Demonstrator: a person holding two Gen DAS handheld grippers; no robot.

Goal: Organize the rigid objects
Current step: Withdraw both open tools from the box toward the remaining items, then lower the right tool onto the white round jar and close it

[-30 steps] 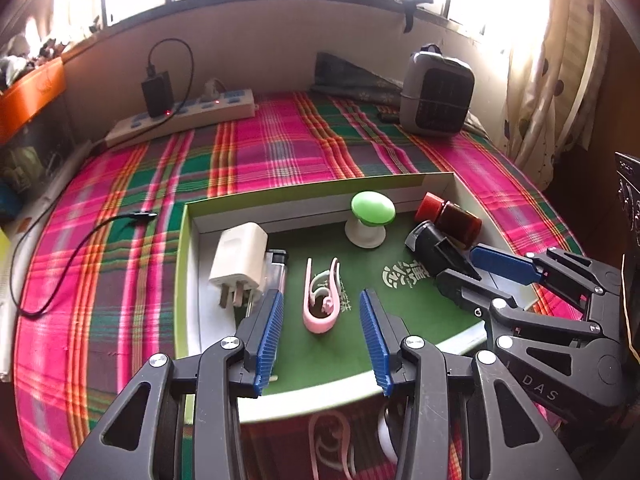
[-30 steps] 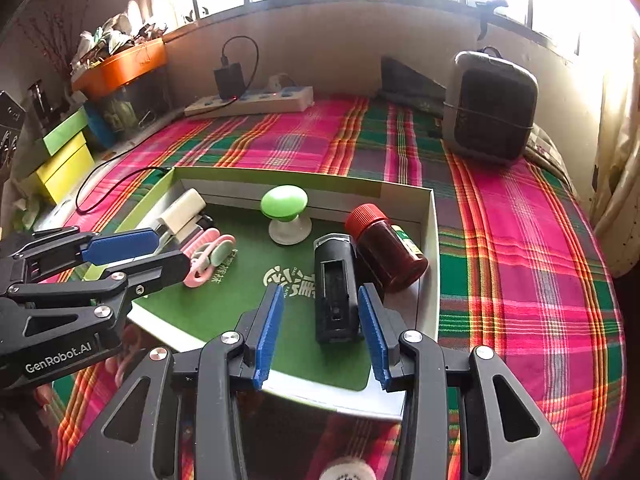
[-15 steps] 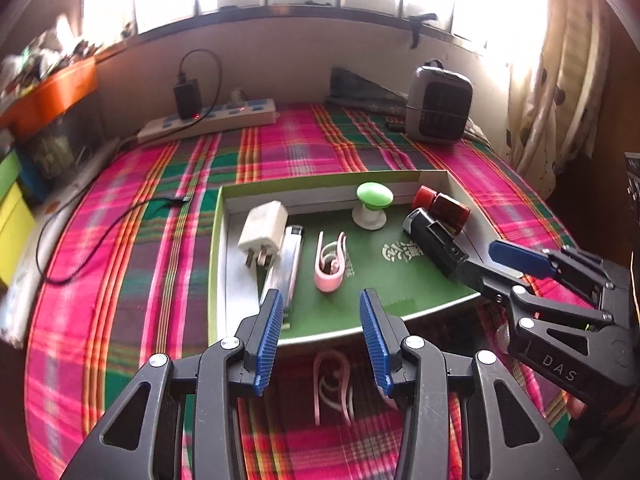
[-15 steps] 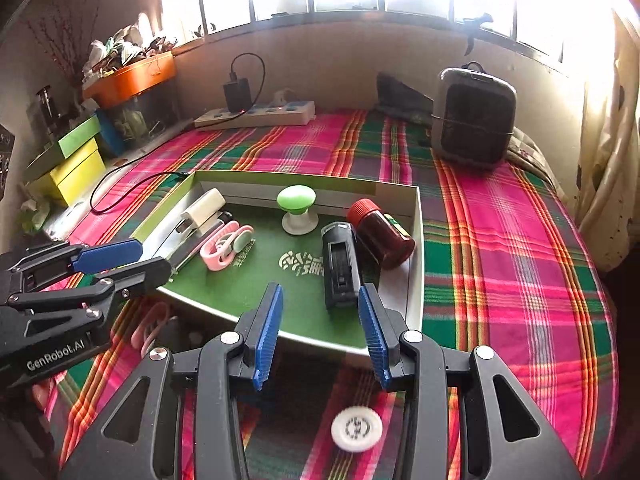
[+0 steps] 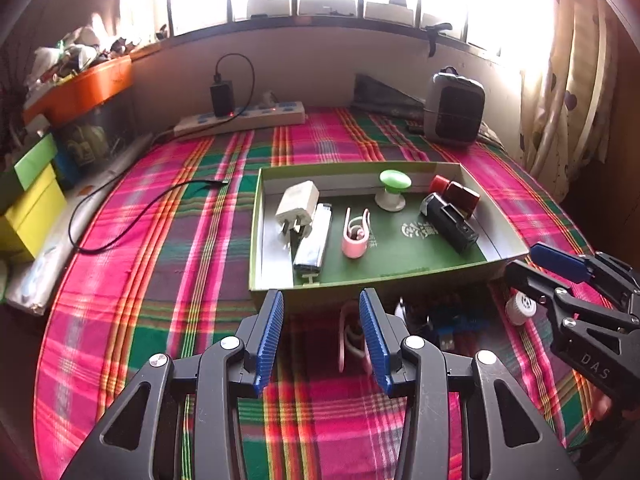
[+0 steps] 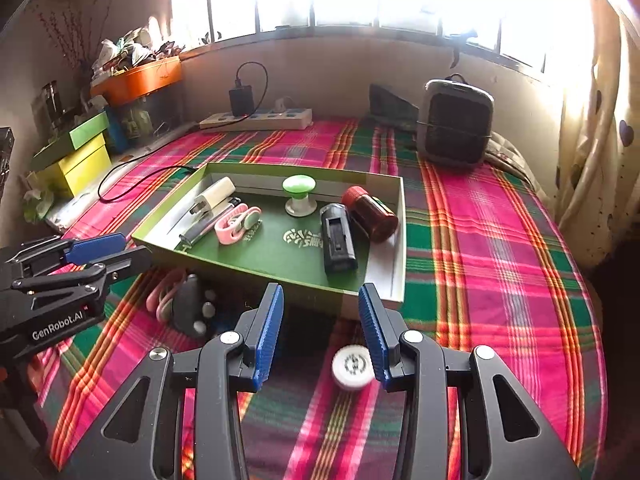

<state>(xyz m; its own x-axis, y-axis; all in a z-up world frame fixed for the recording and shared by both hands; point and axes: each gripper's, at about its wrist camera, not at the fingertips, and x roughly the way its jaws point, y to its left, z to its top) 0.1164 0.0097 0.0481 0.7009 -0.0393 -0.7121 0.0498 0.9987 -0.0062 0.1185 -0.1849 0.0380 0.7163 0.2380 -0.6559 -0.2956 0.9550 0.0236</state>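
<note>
Both hand-held grippers are shown raised above a plaid cloth (image 5: pixel 168 264), on the near side of a shallow green tray (image 5: pixel 360 280), each directed forward and slightly downward toward it. The left gripper (image 5: pixel 320 336) is seen released, its blue-padded fingers (image 5: pixel 270 336) spread apart with nothing between them; a pink clip (image 5: pixel 352 340) on the cloth is visible through the gap, beside a dark cluster of small items that cannot be made out. The right gripper (image 6: pixel 320 332) is likewise released and empty, its fingers (image 6: pixel 372 332) spread over the cloth just in front of the tray's near wall; a white round cap (image 6: pixel 352 366) lies on the cloth close to its right finger. In the left wrist view the right gripper (image 5: pixel 532 264) is seen at the tray's near right corner, held level

Inside the tray are shown, from left to right, a white plug (image 5: pixel 296 210), a lighter (image 5: pixel 314 240) touching it, a second pink clip (image 5: pixel 355 234), a green-topped knob (image 5: pixel 394 190) standing upright near the far wall, a black box (image 5: pixel 450 222) lying flat, and a red bottle (image 5: pixel 456 194) on its side against the box
</note>
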